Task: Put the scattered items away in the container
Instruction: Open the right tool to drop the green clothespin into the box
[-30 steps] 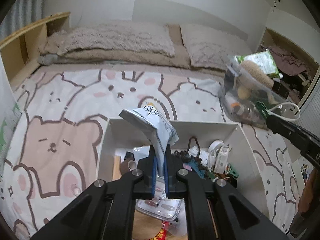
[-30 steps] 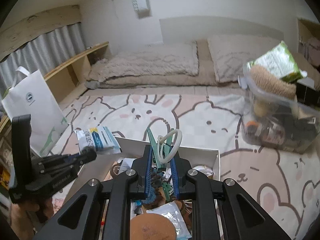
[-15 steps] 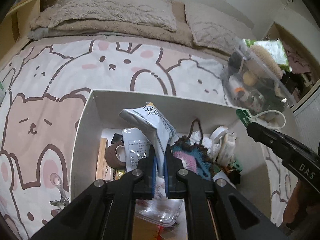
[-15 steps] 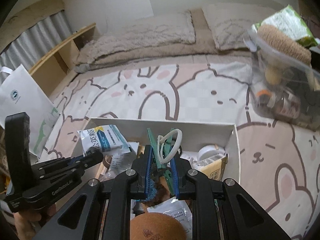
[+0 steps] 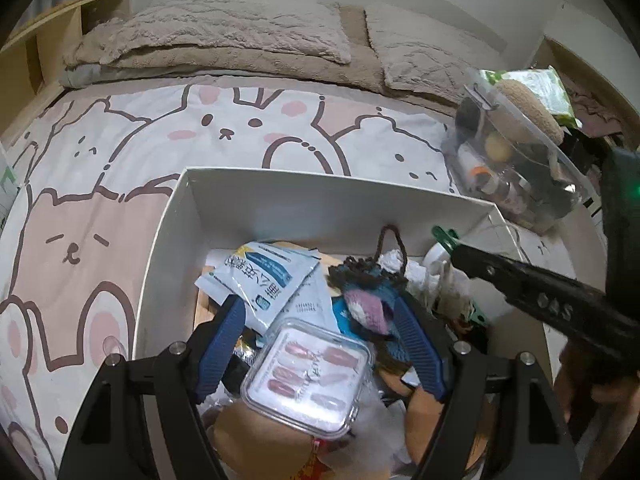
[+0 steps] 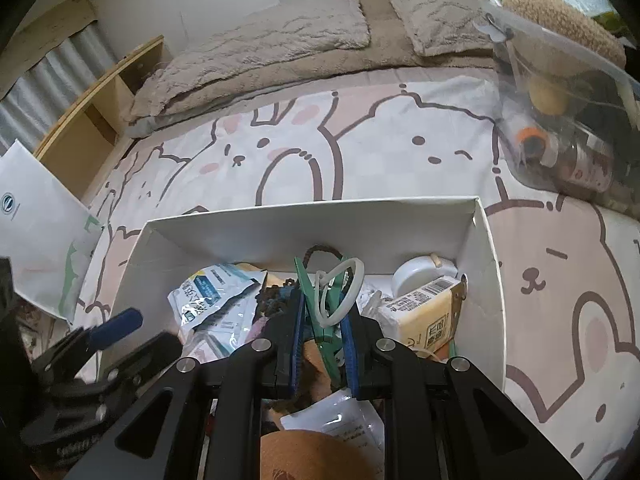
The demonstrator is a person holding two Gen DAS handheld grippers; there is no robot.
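Note:
A white box [image 5: 320, 200] on the bed holds several small items. My left gripper [image 5: 318, 302] hangs over it with its jaws opening. The blue-and-white sachet [image 5: 264, 276] lies loose on the pile by the left pad, with nothing pressing on it. A clear case of press-on nails [image 5: 308, 376] lies below the jaws. My right gripper [image 6: 323, 300] is shut on a green clothes peg [image 6: 308, 280] with a white loop, just above the box [image 6: 312, 224]. The left gripper [image 6: 140, 334] shows at the lower left of the right wrist view, the sachet [image 6: 208, 292] beyond it.
A knitted piece [image 5: 368, 304], a juice carton [image 6: 424, 316] and a white tape roll [image 6: 412, 276] lie in the box. A clear bag of bottles [image 6: 560, 120] stands at the right on the cartoon bedsheet. A white paper bag [image 6: 36, 220] leans at the left. Pillows lie beyond.
My left gripper has spread its jaws and let the sachet fall flat into the box. Both grippers have sunk toward the box. The right one still holds the peg.

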